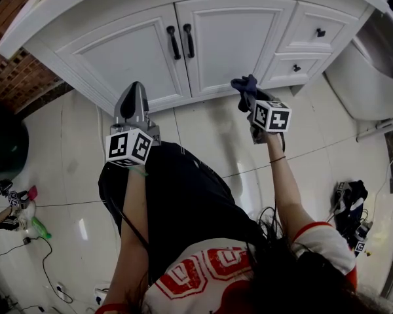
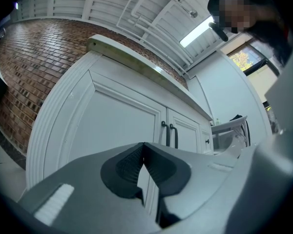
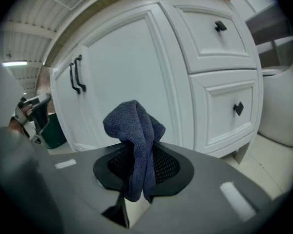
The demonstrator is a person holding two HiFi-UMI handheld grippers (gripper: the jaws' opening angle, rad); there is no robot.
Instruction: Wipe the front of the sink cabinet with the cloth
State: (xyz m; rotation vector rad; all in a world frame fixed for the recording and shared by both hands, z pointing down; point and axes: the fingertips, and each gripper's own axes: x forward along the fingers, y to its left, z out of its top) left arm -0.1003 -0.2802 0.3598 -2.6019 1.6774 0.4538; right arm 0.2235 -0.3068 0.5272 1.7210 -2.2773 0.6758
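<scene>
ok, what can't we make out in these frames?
- Whether cloth touches cabinet: head view's steep angle hides any gap.
- Floor clutter, head view left edge: small, partly cut off.
- Dark bundle, head view right: too small to identify.

We're looking at a bathroom, home-style: white sink cabinet [image 1: 229,38] with panel doors and drawers, glossy floor tiles [image 1: 209,129], brick wall [image 1: 13,77] on the left, and a white rounded ceramic fixture [image 1: 357,77] just right of the cabinet.
</scene>
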